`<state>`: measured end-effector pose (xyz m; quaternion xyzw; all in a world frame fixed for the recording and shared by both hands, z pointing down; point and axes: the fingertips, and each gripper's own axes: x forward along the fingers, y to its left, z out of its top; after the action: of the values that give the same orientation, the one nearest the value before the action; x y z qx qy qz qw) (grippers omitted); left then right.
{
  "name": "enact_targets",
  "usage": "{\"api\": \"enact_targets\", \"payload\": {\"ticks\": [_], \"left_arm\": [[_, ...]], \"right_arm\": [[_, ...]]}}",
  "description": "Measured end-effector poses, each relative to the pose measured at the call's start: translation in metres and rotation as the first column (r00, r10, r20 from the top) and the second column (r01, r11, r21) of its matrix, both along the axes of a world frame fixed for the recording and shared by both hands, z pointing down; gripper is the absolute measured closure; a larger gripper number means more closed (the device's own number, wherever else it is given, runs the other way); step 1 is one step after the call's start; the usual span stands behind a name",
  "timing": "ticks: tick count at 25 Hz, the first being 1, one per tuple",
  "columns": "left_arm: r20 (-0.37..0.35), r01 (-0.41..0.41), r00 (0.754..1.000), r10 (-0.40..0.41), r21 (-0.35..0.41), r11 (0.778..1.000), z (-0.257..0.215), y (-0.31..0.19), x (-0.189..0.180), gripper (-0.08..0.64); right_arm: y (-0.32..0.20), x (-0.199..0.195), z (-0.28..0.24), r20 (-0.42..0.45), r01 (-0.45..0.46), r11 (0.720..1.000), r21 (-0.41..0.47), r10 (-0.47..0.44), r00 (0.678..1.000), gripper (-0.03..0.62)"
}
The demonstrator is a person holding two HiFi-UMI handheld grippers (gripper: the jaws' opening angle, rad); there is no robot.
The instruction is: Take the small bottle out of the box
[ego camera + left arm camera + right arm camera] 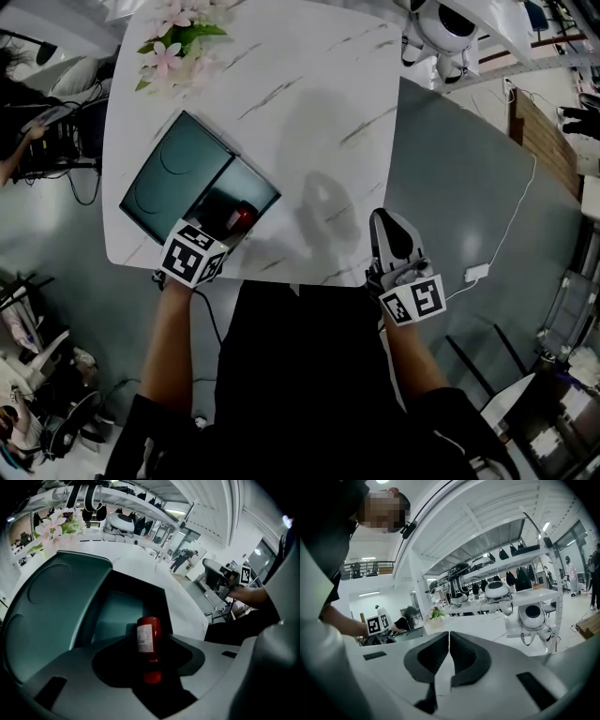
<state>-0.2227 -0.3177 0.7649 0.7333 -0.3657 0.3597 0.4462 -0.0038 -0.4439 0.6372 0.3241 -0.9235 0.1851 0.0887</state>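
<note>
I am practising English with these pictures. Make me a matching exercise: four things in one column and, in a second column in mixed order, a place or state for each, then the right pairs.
Column one
1. small red bottle with a white label
2. bunch of pink flowers
3. left gripper
4. right gripper

Column two
A. jaws together, nothing between them
B. at the far left corner of the white marble table
C. jaws apart, one on each side of the bottle
D. inside the open dark teal box

Pairs: 1-D, 2-B, 3-C, 4-A
</note>
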Motion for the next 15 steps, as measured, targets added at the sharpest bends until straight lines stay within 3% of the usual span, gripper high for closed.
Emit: {"api": "enact_targets", "payload": {"ticks": [6, 15], "left_arm": [[0.075, -0.021, 0.997, 0.022, -0.013, 1.000, 0.007, -0.011, 0.001, 0.334], [0.122, 0.015, 0.992, -0.009, -0.045, 0.999, 0.013, -0.015, 0.003, 0.321]], "right_arm": [[-0.006, -0.004, 0.004, 0.013, 0.006, 1.000, -0.016, -0.006, 1.000, 0.557], [0.003, -0.014, 0.000, 0.008, 0.041, 0.999, -0.010, -0.041, 0.999, 0.557]]}}
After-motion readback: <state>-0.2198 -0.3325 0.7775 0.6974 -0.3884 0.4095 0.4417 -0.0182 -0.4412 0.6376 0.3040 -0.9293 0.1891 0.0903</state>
